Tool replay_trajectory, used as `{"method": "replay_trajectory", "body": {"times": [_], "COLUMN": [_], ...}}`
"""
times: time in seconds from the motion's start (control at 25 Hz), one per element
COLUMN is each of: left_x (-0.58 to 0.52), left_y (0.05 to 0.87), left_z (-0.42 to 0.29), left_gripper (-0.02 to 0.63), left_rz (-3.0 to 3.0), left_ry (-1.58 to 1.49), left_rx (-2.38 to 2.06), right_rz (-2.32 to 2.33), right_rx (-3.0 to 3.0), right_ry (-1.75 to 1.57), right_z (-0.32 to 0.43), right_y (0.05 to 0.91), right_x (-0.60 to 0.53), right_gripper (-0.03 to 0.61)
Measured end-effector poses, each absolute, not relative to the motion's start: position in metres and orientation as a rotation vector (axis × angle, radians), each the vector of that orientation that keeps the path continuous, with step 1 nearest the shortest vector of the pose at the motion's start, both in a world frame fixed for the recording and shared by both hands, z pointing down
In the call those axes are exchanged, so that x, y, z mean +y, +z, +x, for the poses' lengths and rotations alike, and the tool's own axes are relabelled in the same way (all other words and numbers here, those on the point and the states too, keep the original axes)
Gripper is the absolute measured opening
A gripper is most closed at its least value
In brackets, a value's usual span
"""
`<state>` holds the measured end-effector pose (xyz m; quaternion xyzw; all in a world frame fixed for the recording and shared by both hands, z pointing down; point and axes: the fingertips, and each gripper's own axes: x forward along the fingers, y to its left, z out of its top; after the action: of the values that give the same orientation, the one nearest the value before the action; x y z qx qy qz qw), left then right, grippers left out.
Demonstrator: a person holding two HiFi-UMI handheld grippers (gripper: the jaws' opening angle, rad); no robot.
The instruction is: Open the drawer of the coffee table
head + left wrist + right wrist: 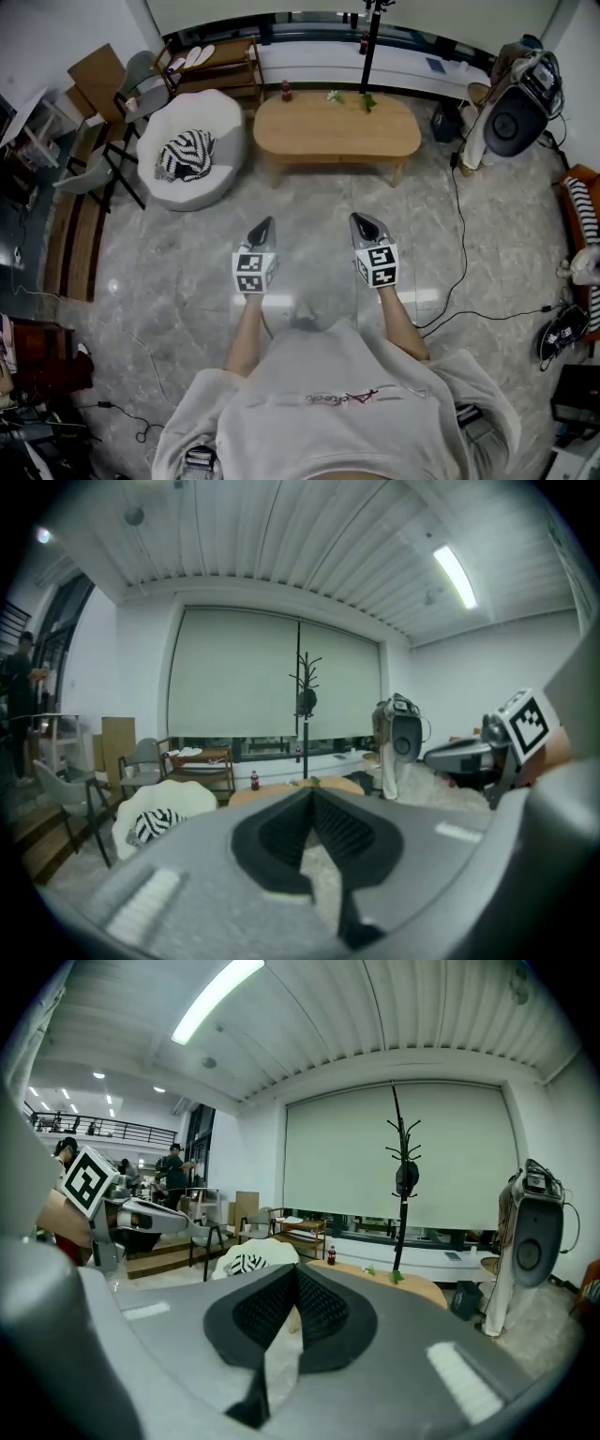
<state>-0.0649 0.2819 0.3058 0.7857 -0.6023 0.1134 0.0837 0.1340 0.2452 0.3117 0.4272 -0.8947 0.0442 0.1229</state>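
Tools closed and empty, worktop well ahead

Both tools are sitting shut with nothing between the jaws. The left tool (264,225) and the right tool (362,219) are being held side by side in front of the person, noses aiming at the low oval worktop (328,131), which is standing well apart from them across the marble floor (309,202). That pairing and aim are reading as an approach: no drawer is being touched yet, and the jaws would likely need to part before taking any handle.

From above, the head view is laying out the whole room: the worktop between a white beanbag chair (192,155) and a standing speaker (514,120), with open floor leading straight to it. The two gripper views are adding what that angle is missing: the ridged pads meeting at their tips, and a level look at the worktop's edge, where a small bottle (331,1255) is standing. A drawer front is not showing clearly in any view, so where it is sitting on the worktop is not yet telling
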Motion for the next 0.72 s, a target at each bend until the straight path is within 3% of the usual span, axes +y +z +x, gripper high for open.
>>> {"method": "replay_trajectory", "body": {"times": [0.72], "left_x": [0.158], "left_y": [0.309], "left_z": [-0.142], "left_gripper": [0.000], "left_rz": [2.402], "left_ry": [0.291], "left_rx": [-1.732], "right_rz": [1.322], "right_rx": [-2.556], "right_ry": [0.102], "right_z": [0.057], "right_y": [0.312], "right_x": [0.128], "right_gripper": [0.005]}}
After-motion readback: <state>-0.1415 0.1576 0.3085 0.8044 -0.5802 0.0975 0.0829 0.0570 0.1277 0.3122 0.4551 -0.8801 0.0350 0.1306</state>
